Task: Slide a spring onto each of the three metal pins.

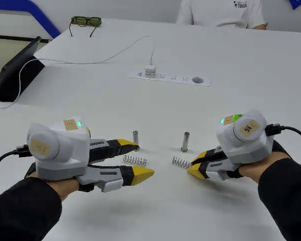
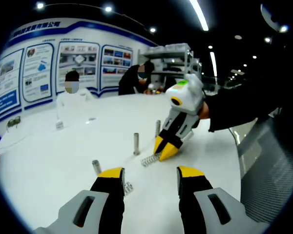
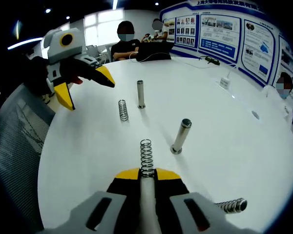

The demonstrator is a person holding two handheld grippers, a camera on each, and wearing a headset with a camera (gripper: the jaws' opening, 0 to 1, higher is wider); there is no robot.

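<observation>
Two springs are in plain sight, and three pins, taken here from the left. The left gripper [image 2: 150,173] has its jaws wide apart with nothing in them. The left spring [image 1: 135,160] lies flat on the table [image 1: 215,60] in the gap between the yellow tips, closer to one of them. Just beyond it the left pin [image 1: 136,138] stands upright and bare. Next along, the middle pin [image 1: 185,142] is upright and bare too. Near its foot the held spring [image 1: 180,162] sticks out level. It is pinched by one end in the right gripper [image 1: 195,168], whose jaws are drawn in narrow on it. Past that gripper, in the right gripper view, the third pin [image 3: 232,205] sits at the edge. It looks ridged, as if coils are already on it, but I can't be sure.

From where I stand, the worry is the loose footing of the pins. They seem to rest free on the table, so a spring pushed in sideways rather than lowered over the top could tip one. The held spring is gripped at one end only, so it may bend or flick out when it meets the pin's head. The left spring could roll or squirt away if the jaws close off-centre.

The count is three pins, two loose springs with perhaps a third already fitted, and two grippers.
</observation>
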